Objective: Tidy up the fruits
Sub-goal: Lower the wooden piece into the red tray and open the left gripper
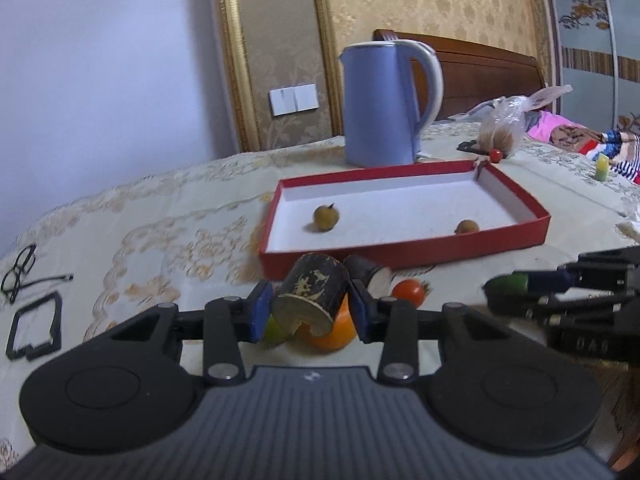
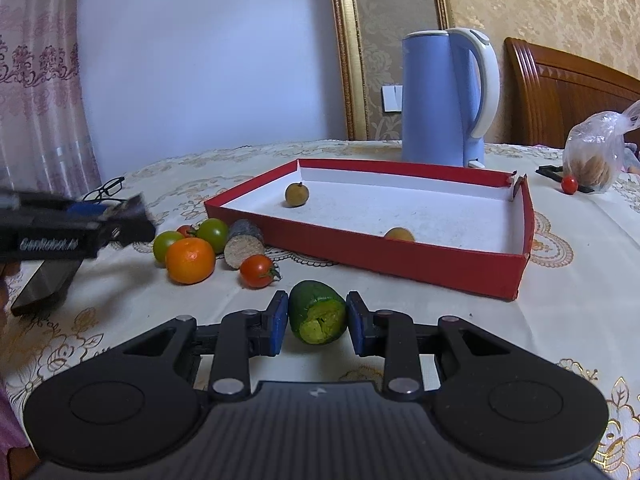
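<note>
My left gripper [image 1: 310, 306] is shut on a dark sugarcane piece [image 1: 312, 294] and holds it above an orange [image 1: 334, 330]. A second sugarcane piece [image 1: 370, 272] and a red tomato [image 1: 408, 293] lie just beyond. My right gripper [image 2: 317, 317] is shut on a green fruit piece [image 2: 317, 312] in front of the red tray [image 2: 400, 254]. The red tray [image 1: 400, 250] holds two brown longans [image 1: 326, 218] [image 1: 466, 227]. In the right wrist view an orange [image 2: 190, 260], green tomatoes [image 2: 212, 232], a sugarcane piece [image 2: 242, 242] and a red tomato [image 2: 258, 271] lie left of the tray.
A blue kettle [image 1: 384, 104] stands behind the tray. A plastic bag of fruit [image 2: 596, 156] and a small red tomato [image 2: 569, 184] are at the far right. Glasses [image 1: 18, 272] and a black frame [image 1: 34, 328] lie at the left. A bed is behind the table.
</note>
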